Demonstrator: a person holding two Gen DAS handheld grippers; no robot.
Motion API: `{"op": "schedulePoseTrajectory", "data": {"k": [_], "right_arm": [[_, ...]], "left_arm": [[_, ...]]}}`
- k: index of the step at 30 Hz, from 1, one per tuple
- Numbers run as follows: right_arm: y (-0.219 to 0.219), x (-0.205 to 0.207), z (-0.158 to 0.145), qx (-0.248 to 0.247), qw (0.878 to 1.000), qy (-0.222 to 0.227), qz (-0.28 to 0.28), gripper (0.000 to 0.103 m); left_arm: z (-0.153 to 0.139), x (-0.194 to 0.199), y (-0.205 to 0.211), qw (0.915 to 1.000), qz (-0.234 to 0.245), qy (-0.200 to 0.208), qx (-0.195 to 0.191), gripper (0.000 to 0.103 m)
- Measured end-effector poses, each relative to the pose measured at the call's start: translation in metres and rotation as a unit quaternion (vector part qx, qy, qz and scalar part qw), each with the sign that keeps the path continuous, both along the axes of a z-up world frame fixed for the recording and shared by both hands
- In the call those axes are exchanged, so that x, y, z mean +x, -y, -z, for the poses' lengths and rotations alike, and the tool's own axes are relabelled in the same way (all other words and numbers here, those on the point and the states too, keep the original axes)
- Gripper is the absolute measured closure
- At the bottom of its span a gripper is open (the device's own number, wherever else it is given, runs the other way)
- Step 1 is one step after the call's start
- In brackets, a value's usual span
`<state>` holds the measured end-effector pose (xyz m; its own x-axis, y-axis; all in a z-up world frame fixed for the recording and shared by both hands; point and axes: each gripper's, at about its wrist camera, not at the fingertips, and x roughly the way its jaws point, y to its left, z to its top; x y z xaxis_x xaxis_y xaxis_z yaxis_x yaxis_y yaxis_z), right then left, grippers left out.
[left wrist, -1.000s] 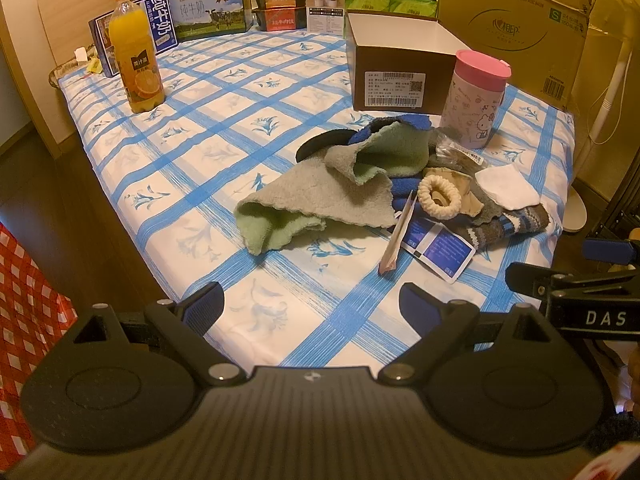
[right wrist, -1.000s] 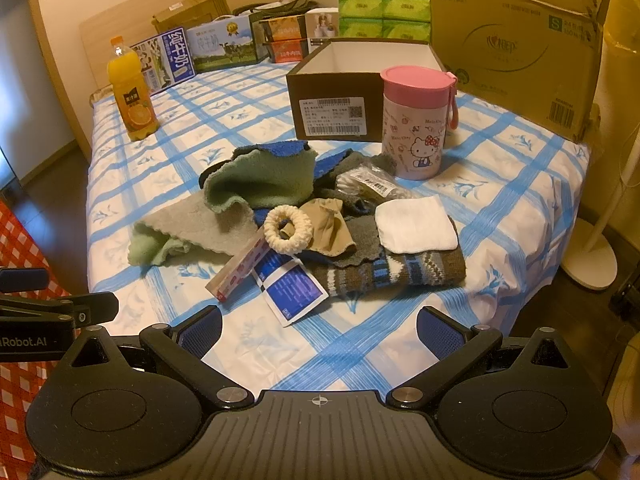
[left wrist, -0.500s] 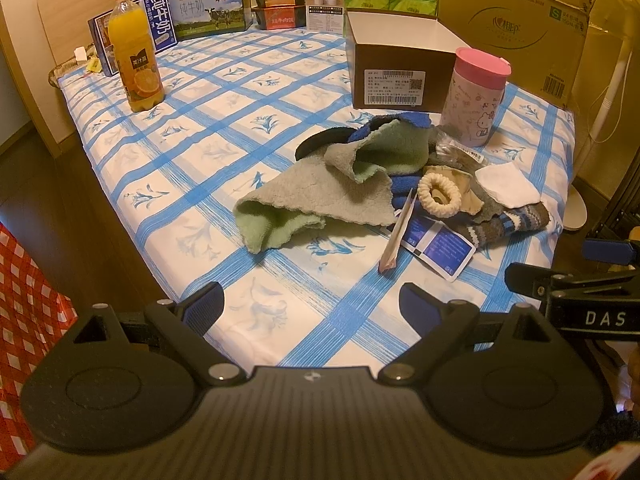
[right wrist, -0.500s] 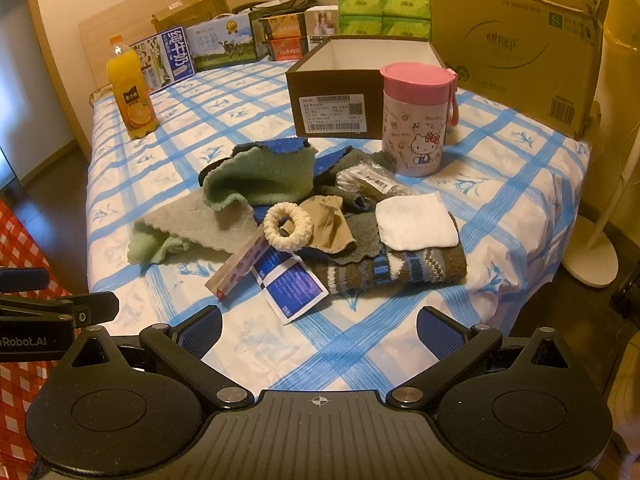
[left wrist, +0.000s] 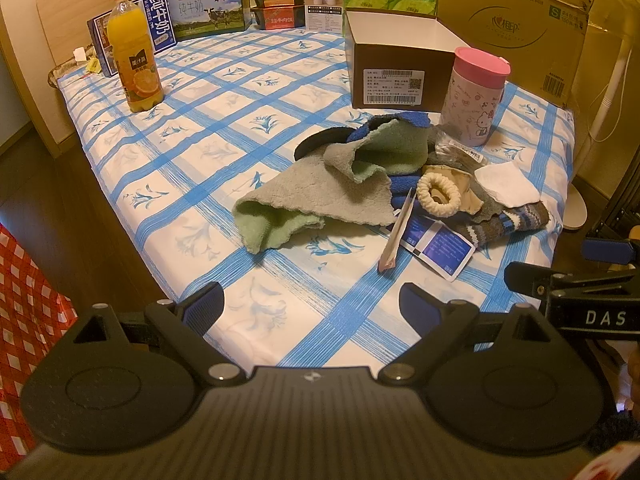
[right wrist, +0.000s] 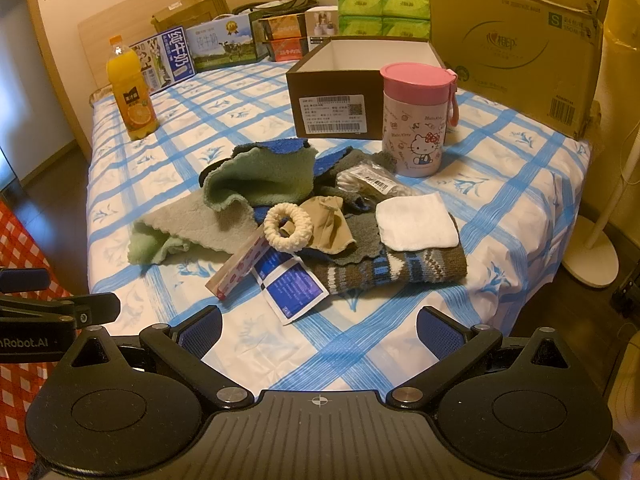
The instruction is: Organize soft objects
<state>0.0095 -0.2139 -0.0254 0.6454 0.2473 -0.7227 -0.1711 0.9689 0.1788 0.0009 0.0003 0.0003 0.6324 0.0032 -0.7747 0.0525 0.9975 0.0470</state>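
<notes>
A heap of soft things lies on the blue-checked bed: a green-grey towel, a cream scrunchie ring, a white folded cloth, a striped knit piece, a beige pouch and a blue cloth. My left gripper is open and empty above the bed's near edge, short of the heap. My right gripper is open and empty, also short of the heap.
An open brown box stands behind the heap, a pink-lidded cup beside it. A blue-white leaflet and a thin packet lie at the heap's front. An orange juice bottle stands far left. Cartons line the headboard; a big cardboard box stands at right.
Both views have drawn slightly closer to the heap. Both grippers stay open and nothing on the bed has moved.
</notes>
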Motion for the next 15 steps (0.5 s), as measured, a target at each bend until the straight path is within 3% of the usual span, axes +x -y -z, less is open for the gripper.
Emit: {"op": "schedulePoseTrajectory", "data": {"k": [15], "right_arm": [[-0.0003,0.0009,-0.0009,0.000,1.000,0.000,0.000,0.000]], "left_arm": [[0.0001,0.0001,0.0001,1.0000,0.000,-0.001,0.000,0.010]]}}
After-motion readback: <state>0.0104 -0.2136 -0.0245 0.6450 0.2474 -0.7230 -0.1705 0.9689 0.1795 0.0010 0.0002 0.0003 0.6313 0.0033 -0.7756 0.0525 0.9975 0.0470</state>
